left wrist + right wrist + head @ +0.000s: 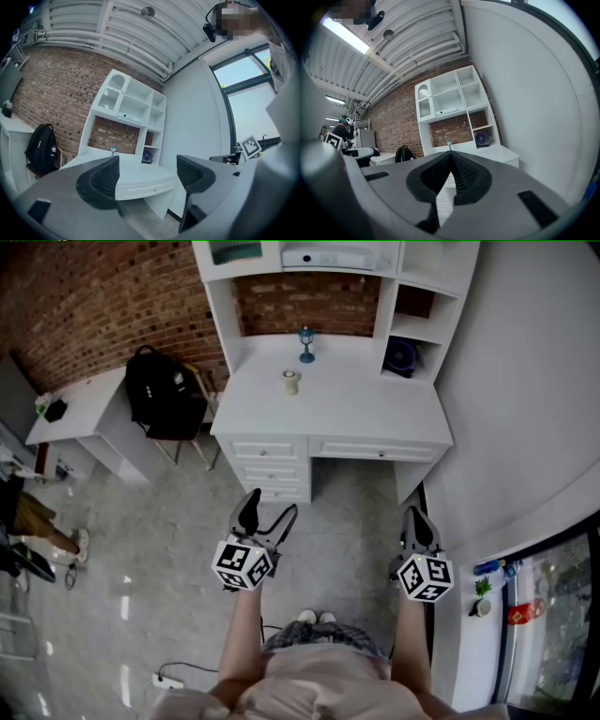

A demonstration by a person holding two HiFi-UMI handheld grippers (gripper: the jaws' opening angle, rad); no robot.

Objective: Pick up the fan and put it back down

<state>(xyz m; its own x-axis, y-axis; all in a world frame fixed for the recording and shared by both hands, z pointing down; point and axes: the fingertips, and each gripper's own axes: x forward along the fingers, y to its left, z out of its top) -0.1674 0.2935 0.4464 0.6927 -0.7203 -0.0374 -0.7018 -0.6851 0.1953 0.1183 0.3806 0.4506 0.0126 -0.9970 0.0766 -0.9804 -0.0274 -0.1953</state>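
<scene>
The biggest thing ahead of me is the white wooden desk with drawers and a shelved hutch (328, 413), standing against the red brick wall (84, 306). To its left is a lower white side table (86, 413). Between the two, a black fabric backpack (165, 390) sits on a chair.

My left gripper (147, 171) is held well short of the desk, pointing level at it. Its jaws stand wide apart with only the desk's corner showing in the gap between them, so it holds nothing. My right gripper (451, 161) is alongside it, also aimed at the desk, with its ribbed pads pressed together and nothing caught in them.

The small round dark-blue fan (401, 356) is well away from both grippers. It stands upright in the lowest open cubby on the right side of the hutch, resting at desktop level. Its circular grille faces out of the cubby toward me, so its axis runs front to back. It shows as a disc with no clear long side, and I cannot make out its base.

On the open desktop, left of the fan, a short cream cylinder (291, 382) stands near the middle. A little blue lantern-shaped ornament on a stem (306, 344) stands behind it, nearer the brick back panel.
</scene>
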